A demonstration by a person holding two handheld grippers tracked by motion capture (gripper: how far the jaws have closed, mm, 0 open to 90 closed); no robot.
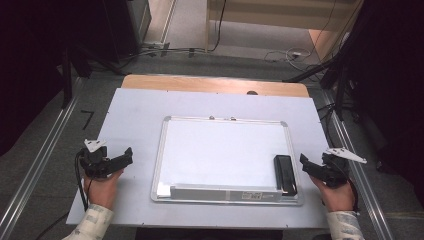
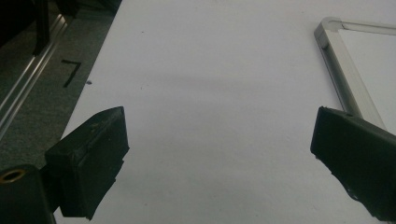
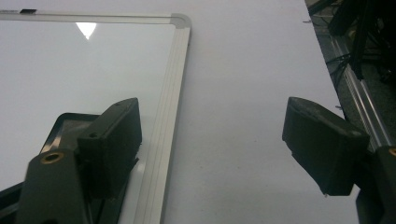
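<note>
High view: black eraser point(image 1: 285, 174) lies on whiteboard point(image 1: 220, 150), right edge, near corner. Right tool point(image 1: 306, 163) just beside it, jaws wide, empty. Left tool point(image 1: 125, 156) wide open, empty, over bench point(image 1: 135, 110).

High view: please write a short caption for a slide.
Two open grippers, left and right, flank a whiteboard holding a black eraser.

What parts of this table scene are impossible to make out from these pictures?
- Black eraser in the right gripper view: mostly hidden behind one of the right gripper's fingers and cut off by the bottom edge.
- Label on the whiteboard's tray, high view: print too small to read.
- Small dark thing at the table's far edge, high view: too small to identify.
</note>
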